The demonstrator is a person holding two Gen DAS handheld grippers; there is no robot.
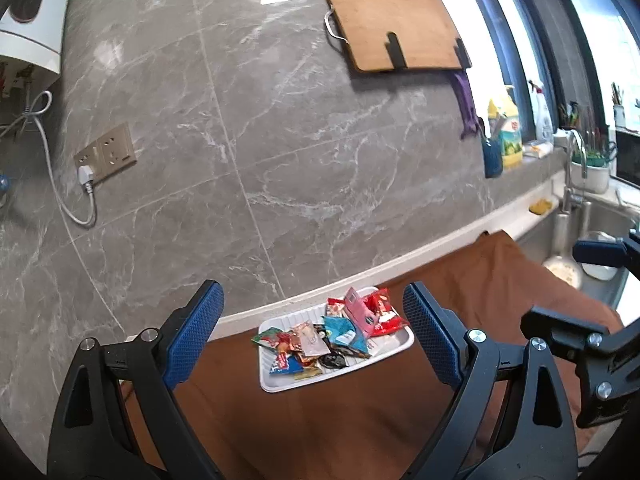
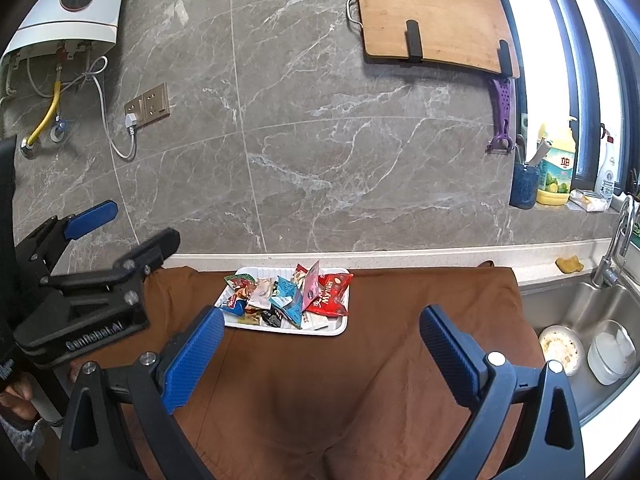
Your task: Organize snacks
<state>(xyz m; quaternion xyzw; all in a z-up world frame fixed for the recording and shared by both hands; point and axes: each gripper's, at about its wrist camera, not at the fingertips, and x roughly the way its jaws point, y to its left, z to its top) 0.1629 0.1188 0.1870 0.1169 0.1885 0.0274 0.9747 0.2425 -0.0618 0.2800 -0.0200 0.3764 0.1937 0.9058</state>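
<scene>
Snack packets lie heaped in a white tray at twelve o'clock on the cloth-covered table, gathered for sorting; both tools, left and right, hover spread, empty.

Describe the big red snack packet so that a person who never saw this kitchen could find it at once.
On the brown cloth that covers the counter stands a white rectangular plastic tray heaped with small snack packets. The red packet with white lettering lies at the tray's end nearer the steel sink. It is the largest packet and the only all-red one.
</scene>
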